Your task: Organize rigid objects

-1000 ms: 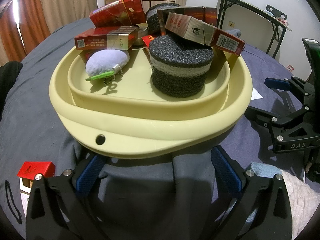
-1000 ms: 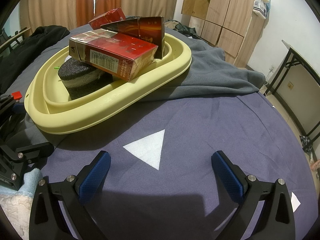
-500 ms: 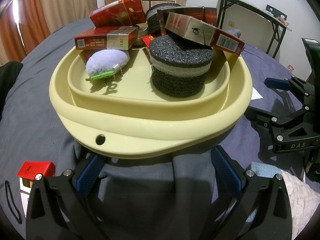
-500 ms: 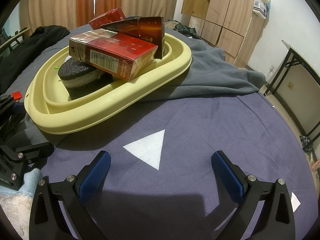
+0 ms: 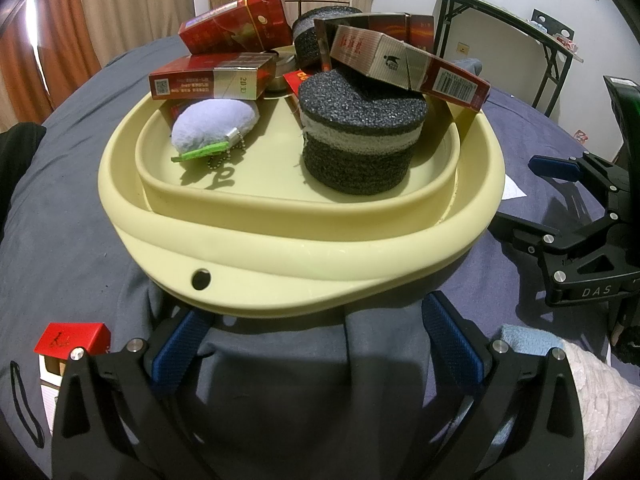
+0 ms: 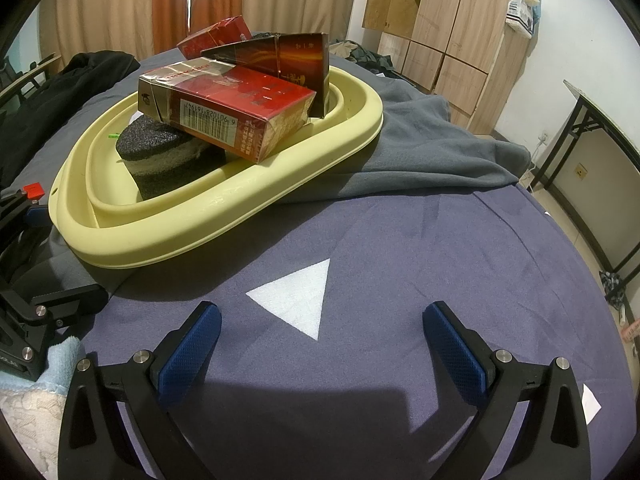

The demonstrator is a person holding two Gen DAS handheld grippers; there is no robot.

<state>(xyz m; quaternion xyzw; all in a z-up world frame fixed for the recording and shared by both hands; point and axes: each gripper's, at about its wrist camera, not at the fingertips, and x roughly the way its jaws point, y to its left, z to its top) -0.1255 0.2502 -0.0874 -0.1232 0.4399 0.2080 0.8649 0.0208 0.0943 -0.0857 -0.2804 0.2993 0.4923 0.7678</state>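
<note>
A pale yellow basin holds several red cigarette boxes, a dark grey foam block, a second foam block behind, and a lilac plush keychain. One box leans on the foam block. My left gripper is open and empty just in front of the basin. My right gripper is open and empty over a white triangle, to the right of the basin. It also shows in the left wrist view.
A small red-topped box and a black hair tie lie at the front left. A grey cloth lies under the basin. A light blue towel and a white lace cloth lie at the front right. Wardrobes and a folding table stand behind.
</note>
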